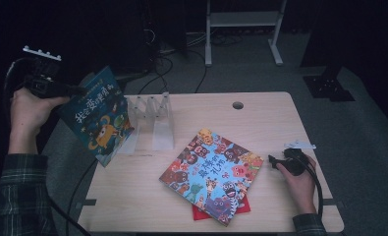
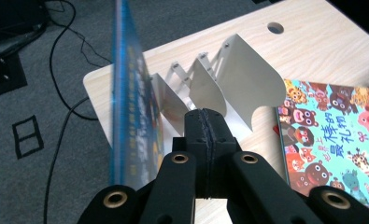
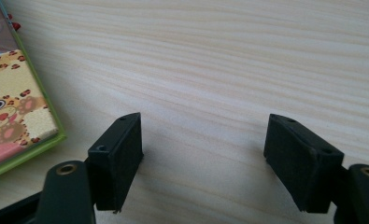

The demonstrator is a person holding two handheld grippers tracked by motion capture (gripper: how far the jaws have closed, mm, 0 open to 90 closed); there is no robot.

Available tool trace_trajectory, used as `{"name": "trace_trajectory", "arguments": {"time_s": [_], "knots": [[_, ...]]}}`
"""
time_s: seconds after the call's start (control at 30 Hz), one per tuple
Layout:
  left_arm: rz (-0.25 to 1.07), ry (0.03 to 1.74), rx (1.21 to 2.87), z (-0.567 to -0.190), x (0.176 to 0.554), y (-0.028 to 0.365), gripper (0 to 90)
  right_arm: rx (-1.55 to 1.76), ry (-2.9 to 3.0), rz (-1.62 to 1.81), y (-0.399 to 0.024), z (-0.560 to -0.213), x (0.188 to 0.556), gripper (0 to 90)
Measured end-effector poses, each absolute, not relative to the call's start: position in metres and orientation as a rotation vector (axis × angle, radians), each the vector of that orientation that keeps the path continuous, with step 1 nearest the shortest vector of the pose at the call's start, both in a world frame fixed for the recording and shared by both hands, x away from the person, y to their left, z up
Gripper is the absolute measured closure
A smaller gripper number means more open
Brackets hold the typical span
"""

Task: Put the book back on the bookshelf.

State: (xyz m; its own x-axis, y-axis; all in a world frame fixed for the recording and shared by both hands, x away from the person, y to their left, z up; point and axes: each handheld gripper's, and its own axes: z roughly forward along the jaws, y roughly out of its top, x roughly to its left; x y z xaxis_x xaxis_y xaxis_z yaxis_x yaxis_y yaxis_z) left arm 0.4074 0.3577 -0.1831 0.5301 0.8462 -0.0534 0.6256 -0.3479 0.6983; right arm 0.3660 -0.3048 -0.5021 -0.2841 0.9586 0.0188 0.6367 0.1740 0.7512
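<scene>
**Blue book lifted toward the rack**

High view first: the left gripper [image 1: 76, 91] is raised off the table's left rear corner, and it carries a thin blue picture book with an orange cartoon creature on its cover [image 1: 97, 117]. The book hangs tilted in the air, its lower corner over the table's left edge, just beside the clear-and-white slotted book rack [image 1: 151, 118] that stands on the pale wooden table [image 1: 132, 196]. In the left gripper view the two black jaws are pressed together with no gap, and the blue book [image 2: 128, 116] rises edge-on just to their left, so the grip seems to sit near its bottom margin; the exact contact is hidden.

The right gripper [image 1: 276, 162] rests low on the table near the right edge, jaws spread wide over bare wood, holding nothing. Just beside it lies a colourful hardcover book crowded with cartoon animal faces [image 1: 211, 173], flat on a red book [image 1: 200, 213] whose corner pokes out beneath.

My reading is that the book is mid-carry, on its way into the rack. The next move calls for standing it upright, lining its lower edge with a slot between the dividers [image 2: 247, 84], and lowering before letting go.
</scene>
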Motion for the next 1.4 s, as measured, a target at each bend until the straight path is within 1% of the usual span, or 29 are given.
{"name": "trace_trajectory", "arguments": {"time_s": [0.23,0.47,1.07,1.33,1.4], "knots": [[0.421,1.118,2.142,-0.198,0.396,0.335,89.2,1.497,1.996,0.920,-0.305,-0.502,0.366,26.0],[0.386,1.064,2.174,-0.220,0.385,0.313,89.1,1.495,1.998,0.920,-0.305,-0.502,0.366,26.0],[0.291,0.973,2.234,-0.292,0.362,0.262,88.0,1.493,2.002,0.920,-0.305,-0.502,0.366,25.5],[0.255,0.972,2.237,-0.333,0.355,0.245,81.6,1.493,2.002,0.920,-0.305,-0.502,0.366,25.5],[0.267,0.967,2.249,-0.343,0.353,0.240,77.4,1.493,2.002,0.920,-0.305,-0.502,0.366,25.5]]}}
